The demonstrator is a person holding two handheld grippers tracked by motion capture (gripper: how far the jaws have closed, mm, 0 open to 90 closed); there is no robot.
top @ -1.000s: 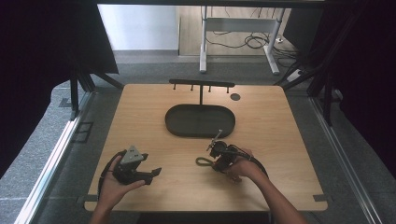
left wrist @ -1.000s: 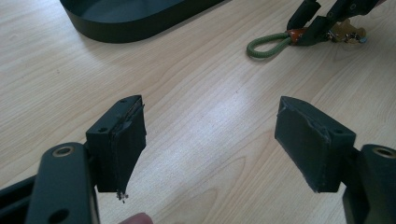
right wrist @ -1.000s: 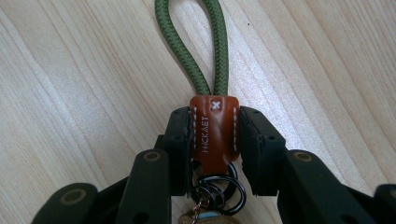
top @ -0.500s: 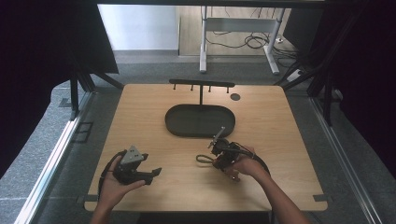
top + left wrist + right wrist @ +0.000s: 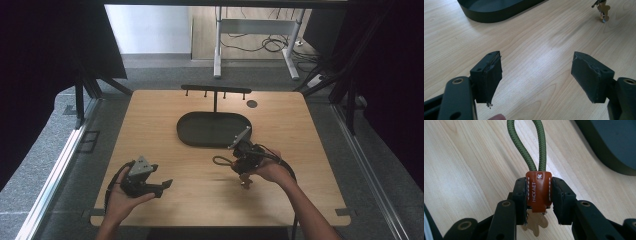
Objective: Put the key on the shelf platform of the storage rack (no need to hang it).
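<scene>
Near the dark oval tray (image 5: 212, 131) on the table (image 5: 165, 107), the right hand-held gripper (image 5: 539, 202) clamps a keyring's leather tab (image 5: 538, 191), probably to lift it; the left hand-held gripper (image 5: 536, 75) rests wide apart, empty.

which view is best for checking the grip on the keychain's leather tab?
Right gripper view: the orange leather tab sits close-up, clamped between the right tool's jaws, green cord loop above, a key below. High view shows the keychain small beside the right hand. Left gripper view catches just the dangling key, far off.
</scene>
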